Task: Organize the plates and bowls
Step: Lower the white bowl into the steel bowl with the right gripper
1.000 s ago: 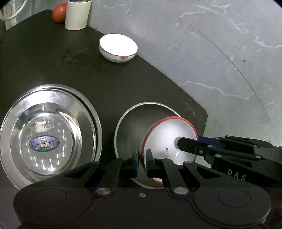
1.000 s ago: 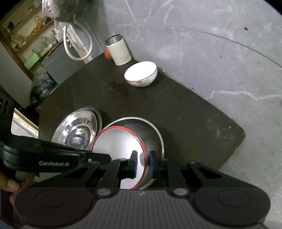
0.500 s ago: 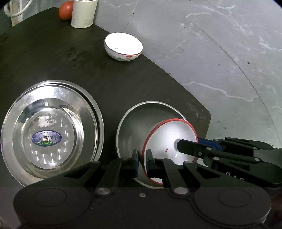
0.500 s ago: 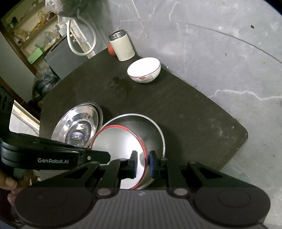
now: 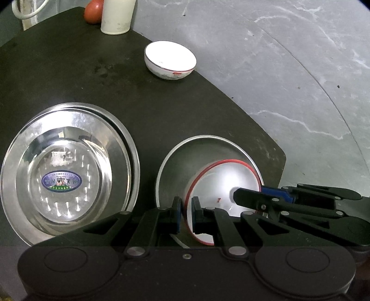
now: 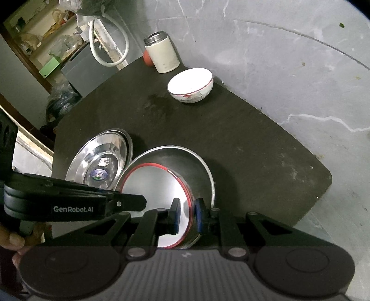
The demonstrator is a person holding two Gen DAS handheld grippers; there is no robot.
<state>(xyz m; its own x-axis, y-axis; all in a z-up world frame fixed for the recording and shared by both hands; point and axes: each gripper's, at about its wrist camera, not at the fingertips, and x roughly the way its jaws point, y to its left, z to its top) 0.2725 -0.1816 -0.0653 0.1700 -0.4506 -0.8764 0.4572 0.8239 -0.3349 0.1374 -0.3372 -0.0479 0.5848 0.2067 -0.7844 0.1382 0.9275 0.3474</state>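
Observation:
A white bowl with a red rim (image 5: pixel 222 183) (image 6: pixel 152 189) is tilted inside a larger steel bowl (image 5: pixel 198 152) (image 6: pixel 196 166) near the table's front corner. My left gripper (image 5: pixel 186 215) is shut on its left rim. My right gripper (image 6: pixel 187 215) is shut on the opposite rim and reaches in from the right in the left wrist view (image 5: pixel 261 199). To the left lies a stack of steel plates (image 5: pixel 69 180) (image 6: pixel 99 159) with a blue sticker. A white ceramic bowl (image 5: pixel 170 58) (image 6: pixel 190 83) stands alone at the far edge.
The dark table (image 5: pixel 69 69) ends in a rounded corner close to the steel bowl, with grey concrete floor (image 5: pixel 289 69) beyond. A cream canister (image 6: pixel 164 55) and a red fruit (image 5: pixel 93 14) stand at the far corner. A person's hand (image 6: pixel 11 243) holds the left gripper.
Both grippers keep hold of the red-rimmed bowl and have drawn back a little, so more of the table shows. The bowl stays tilted in the steel bowl.

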